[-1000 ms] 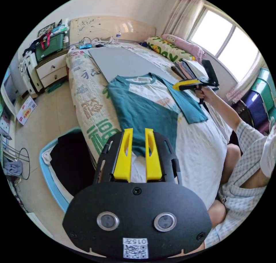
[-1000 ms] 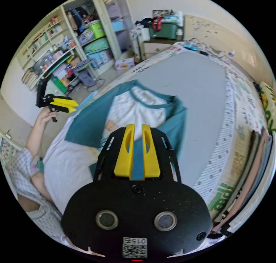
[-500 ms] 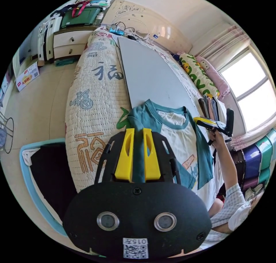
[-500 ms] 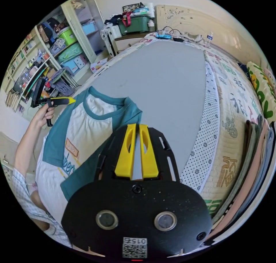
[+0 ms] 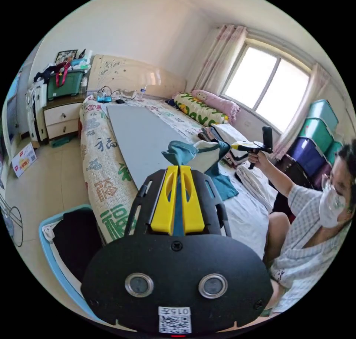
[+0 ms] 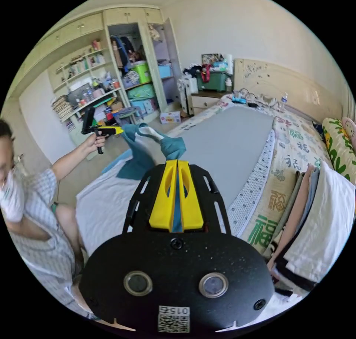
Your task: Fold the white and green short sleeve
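Both grippers pinch the white and green short sleeve, lifted above the bed: left gripper and right gripper each have jaws pressed onto teal fabric. A blue basket beside the bed holds dark clothing.

I see teal-and-white cotton short sleeve shirt | yellow-jawed black left gripper | yellow-jawed black right gripper | plain grey flat board | cream quilted bedcover printed with green, orange and blue characters | pale checked garment on the person | light-blue plastic basket.
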A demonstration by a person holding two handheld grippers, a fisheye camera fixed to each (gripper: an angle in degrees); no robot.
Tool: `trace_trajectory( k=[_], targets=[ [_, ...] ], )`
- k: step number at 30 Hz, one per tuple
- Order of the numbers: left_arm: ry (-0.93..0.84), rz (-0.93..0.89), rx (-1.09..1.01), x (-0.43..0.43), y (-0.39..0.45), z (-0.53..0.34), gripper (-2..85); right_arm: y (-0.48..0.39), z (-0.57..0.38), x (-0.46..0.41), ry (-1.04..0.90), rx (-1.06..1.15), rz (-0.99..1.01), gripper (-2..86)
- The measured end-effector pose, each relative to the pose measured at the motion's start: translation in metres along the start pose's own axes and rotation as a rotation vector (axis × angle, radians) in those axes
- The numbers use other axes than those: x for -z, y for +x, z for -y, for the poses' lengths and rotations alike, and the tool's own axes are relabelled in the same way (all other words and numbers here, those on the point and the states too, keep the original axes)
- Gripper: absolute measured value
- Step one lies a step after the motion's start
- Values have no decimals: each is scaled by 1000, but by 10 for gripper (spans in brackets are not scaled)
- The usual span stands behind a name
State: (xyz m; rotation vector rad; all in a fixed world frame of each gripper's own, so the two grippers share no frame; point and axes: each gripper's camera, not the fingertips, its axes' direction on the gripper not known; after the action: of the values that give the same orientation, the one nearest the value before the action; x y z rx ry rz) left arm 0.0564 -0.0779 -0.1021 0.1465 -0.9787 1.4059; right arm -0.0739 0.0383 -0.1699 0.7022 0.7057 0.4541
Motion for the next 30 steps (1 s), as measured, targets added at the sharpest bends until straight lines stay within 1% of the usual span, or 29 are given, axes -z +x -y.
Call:
trace_trajectory(
  k=[1, 2, 3, 4, 5, 7, 8, 11, 14, 17, 19, 21, 23, 24, 26, 28, 30],
  targets=[
    [-8, -42, -56, 19, 34, -35, 0, -36, -40, 22, -25, 35, 30, -8],
    [-35, -94, -62, 33, 60, -78, 2, -68, -83, 29, -96, 53, 68, -6],
    [-48, -120, -43, 36, 70, -101, 4, -82, -105, 28, -148, 54, 93, -5],
    [-95, -162, 20, 37, 85, -146, 8, -103, -148, 20, -255, 26, 115, 0],
    [-175, -176, 70, 34, 95, -186, 16, -120, -189, 12, -335, -27, 68, 14],
    [-244, -134, 173, 38, 104, -232, 36, -136, -233, 16, -352, -106, 4, 39],
    [-227, -115, 220, 49, 111, -251, 48, -144, -252, 25, -323, -159, 11, 46],
    [-131, -48, 241, 81, 134, -264, 58, -171, -262, 52, -220, -197, 36, 50],
    [-128, -8, 189, 89, 163, -243, 73, -206, -236, 59, -166, -145, 6, 59],
    [-165, 24, 127, 80, 192, -208, 84, -244, -199, 32, -224, -34, -25, 67],
    [-150, 39, 107, 75, 205, -190, 85, -257, -185, 3, -280, -10, -86, 74],
    [-171, 80, 105, 64, 211, -177, 85, -252, -180, -34, -338, -60, -155, 80],
    [-213, 175, 191, 44, 199, -178, 87, -217, -189, -78, -381, -200, -183, 97],
    [-221, 183, 222, 40, 192, -181, 88, -207, -193, -87, -393, -240, -170, 101],
    [-229, 170, 355, 33, 164, -205, 100, -174, -215, -110, -384, -365, -71, 109],
    [-237, 126, 411, 37, 151, -221, 110, -167, -226, -117, -365, -390, 21, 105],
    [-234, 123, 412, 47, 147, -229, 113, -169, -230, -121, -362, -371, 29, 97]
  ],
)
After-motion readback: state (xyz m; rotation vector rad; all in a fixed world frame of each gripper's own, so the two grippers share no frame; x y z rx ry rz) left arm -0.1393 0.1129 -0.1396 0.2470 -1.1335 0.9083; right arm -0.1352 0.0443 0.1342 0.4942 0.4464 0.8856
